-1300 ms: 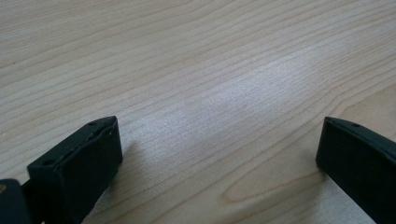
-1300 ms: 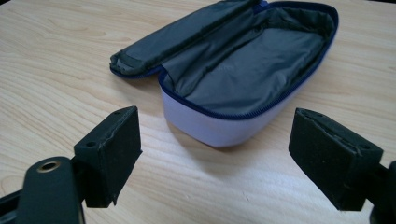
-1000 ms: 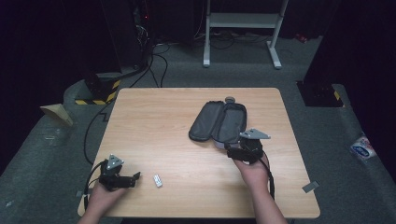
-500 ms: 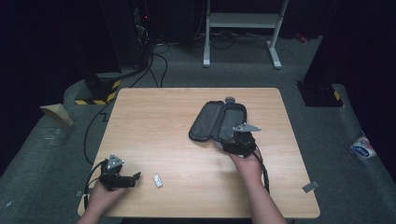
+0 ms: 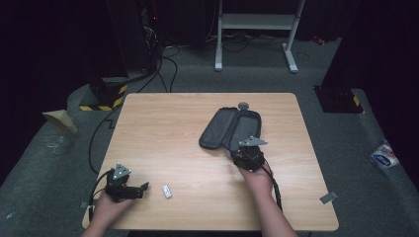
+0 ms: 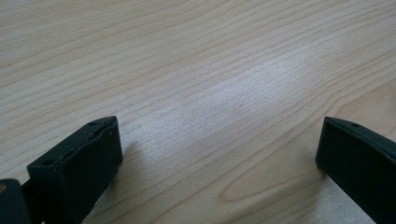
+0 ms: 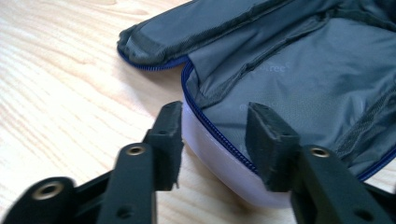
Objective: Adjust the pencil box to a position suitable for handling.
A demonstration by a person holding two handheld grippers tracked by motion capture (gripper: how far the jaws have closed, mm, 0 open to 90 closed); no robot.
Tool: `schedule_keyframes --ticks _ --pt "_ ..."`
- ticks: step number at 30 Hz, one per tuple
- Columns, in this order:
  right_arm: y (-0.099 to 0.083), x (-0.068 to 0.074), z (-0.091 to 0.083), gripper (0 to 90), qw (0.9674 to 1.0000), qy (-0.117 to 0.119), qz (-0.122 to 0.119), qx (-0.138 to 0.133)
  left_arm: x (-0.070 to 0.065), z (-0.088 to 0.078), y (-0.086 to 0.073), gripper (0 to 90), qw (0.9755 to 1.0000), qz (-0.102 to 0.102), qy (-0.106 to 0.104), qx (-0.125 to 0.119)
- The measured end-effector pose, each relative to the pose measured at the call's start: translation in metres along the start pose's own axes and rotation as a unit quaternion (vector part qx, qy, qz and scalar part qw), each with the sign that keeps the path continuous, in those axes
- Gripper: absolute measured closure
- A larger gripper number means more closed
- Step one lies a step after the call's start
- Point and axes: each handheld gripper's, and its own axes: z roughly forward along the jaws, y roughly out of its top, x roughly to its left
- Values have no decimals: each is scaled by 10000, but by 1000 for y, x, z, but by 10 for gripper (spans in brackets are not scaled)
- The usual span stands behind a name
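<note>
A grey zip case lies open on the wooden table, its lining up. In the right gripper view the case has a blue zip and a white outer wall. My right gripper is at its near end. Its jaws straddle the rim, one outside the white wall, one over the lining. They have just been closing and still stand apart, not pressed on the rim. My left gripper rests at the front left, open over bare wood. A small white object lies just right of it.
A small round grey piece sits at the case's far end. Beyond the table stand a white metal frame and a yellow-and-black striped base, with cables on the floor. A white and blue packet lies on the floor at the right.
My right gripper has moved forward and down to the case's near rim, and its jaws have narrowed around the rim. The left gripper has stayed put.
</note>
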Motion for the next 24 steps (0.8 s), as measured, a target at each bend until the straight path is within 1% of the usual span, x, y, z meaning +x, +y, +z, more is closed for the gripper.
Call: schedule_keyframes --ticks 5,6,7,8,10,14,15,16,17,18,19,20,22,23,24 --pt "-8 11 -5 717 9998 79 -111 -141 0 0 0 8 10000 10 2 -3" --pt "-10 14 -6 735 9998 106 -108 -150 0 0 0 8 10000 9 3 -3" --pt "-10 14 -6 735 9998 106 -108 -150 0 0 0 8 10000 9 3 -3" --pt "-12 19 -9 768 9996 143 -173 -193 0 0 0 8 10000 10 2 -1" --pt "-15 25 -11 784 9993 189 -189 -247 0 0 0 8 10000 8 2 -1" --pt "-20 37 -15 805 9988 282 -227 -336 0 0 0 8 10000 7 4 -2" --pt "-20 37 -15 805 9988 282 -227 -336 0 0 0 8 10000 7 4 -2" --pt "-22 44 -16 808 9985 322 -241 -369 0 0 0 8 10000 11 4 1" --pt "-22 44 -16 808 9985 322 -241 -369 0 0 0 8 10000 11 4 1" --pt "-24 51 -16 810 9981 378 -289 -397 0 0 0 8 10000 11 2 1" --pt "-24 51 -16 810 9981 378 -289 -397 0 0 0 8 10000 11 2 1" --pt "-26 58 -17 810 9975 427 -360 -436 0 0 0 8 10000 10 2 0" --pt "-27 65 -18 805 9971 469 -399 -454 0 0 0 8 10000 11 2 1" --pt "-27 65 -18 805 9971 469 -399 -454 0 0 0 8 10000 11 2 1" --pt "-27 68 -20 766 9966 512 -416 -491 0 0 0 8 10000 12 1 2"
